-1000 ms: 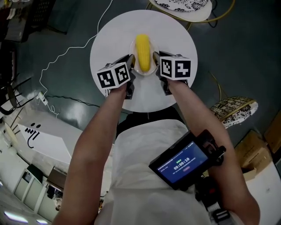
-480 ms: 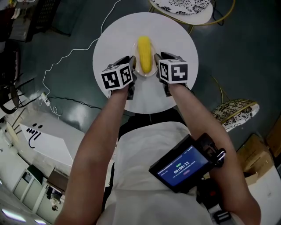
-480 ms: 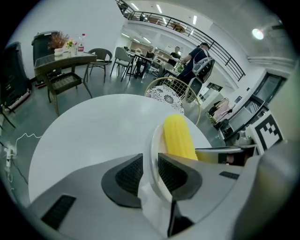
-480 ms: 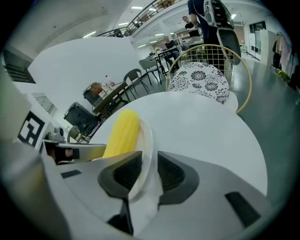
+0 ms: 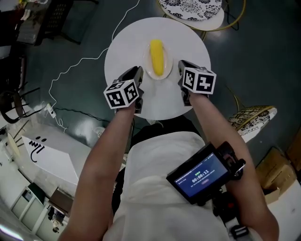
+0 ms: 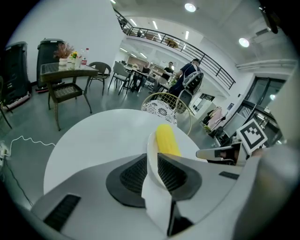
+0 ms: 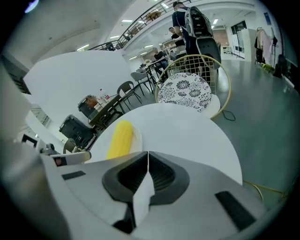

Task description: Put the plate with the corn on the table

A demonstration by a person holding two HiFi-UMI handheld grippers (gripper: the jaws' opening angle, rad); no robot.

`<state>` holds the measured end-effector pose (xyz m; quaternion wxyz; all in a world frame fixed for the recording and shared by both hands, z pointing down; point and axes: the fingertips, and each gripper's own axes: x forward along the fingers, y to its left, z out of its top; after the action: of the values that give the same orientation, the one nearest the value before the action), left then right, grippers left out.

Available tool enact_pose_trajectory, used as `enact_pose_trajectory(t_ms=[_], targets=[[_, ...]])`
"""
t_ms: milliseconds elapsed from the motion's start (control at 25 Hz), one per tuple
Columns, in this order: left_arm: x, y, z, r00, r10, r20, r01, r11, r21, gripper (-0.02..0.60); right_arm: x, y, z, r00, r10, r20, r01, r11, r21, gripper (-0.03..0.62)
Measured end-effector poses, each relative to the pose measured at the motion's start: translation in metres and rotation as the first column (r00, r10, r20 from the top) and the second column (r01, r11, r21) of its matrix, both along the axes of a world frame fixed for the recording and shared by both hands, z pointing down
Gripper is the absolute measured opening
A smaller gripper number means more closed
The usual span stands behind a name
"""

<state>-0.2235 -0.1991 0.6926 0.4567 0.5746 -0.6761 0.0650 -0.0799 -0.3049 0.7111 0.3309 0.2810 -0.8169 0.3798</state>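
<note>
I counted one corn cob (image 5: 157,57), one plate (image 5: 146,65), one round surface (image 5: 124,47) and two tools, my left tool (image 5: 138,70) and right tool (image 5: 181,64). I also counted two patterned chairs, far chair (image 5: 190,7) and side chair (image 5: 249,116), and one white cable (image 5: 77,60).

A gold wire chair (image 5: 190,8) with a black-and-white patterned cushion stands just beyond the round white table (image 5: 124,47). Around this chair spreads a glossy dark teal floor (image 5: 263,56). A white cable (image 5: 83,59) trails across it to the chair's left, and a 2nd patterned seat (image 5: 251,117) lies to its right. Behind the chair are a dark side table (image 6: 65,71) with bottles, a railed balcony (image 6: 201,54), white walls and round ceiling lights (image 6: 190,7).
</note>
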Motion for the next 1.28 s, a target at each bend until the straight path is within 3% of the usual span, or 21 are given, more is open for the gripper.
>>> enact_pose_trajectory(t_ms=[80, 200, 800, 1080, 1280], targets=[[0.005, 0.009, -0.009, 1.0, 0.014, 0.015, -0.014, 1.0, 0.012, 0.068, 0.007, 0.009, -0.008, 1.0, -0.002, 0.006, 0.002, 1.0, 0.009, 0.012], [0.015, 0.023, -0.025, 0.999, 0.037, 0.034, -0.038, 0.999, 0.033, 0.006, 0.016, 0.023, -0.021, 1.0, -0.005, 0.022, 0.005, 1.0, 0.021, 0.011], [0.036, 0.126, -0.096, 1.0, 0.006, 0.011, -0.007, 0.99, 0.139, 0.006, 0.038, 0.11, -0.108, 0.977, -0.059, 0.207, 0.044, 0.996, 0.073, 0.011], [0.036, 0.152, -0.141, 0.999, 0.042, 0.025, -0.047, 0.961, 0.272, 0.006, 0.035, 0.143, -0.146, 0.953, -0.126, 0.276, 0.091, 0.987, 0.134, 0.011], [0.05, 0.174, -0.159, 0.997, 0.074, 0.032, -0.08, 0.946, 0.313, 0.006, 0.052, 0.169, -0.165, 0.943, -0.14, 0.302, 0.095, 0.983, 0.157, 0.011]])
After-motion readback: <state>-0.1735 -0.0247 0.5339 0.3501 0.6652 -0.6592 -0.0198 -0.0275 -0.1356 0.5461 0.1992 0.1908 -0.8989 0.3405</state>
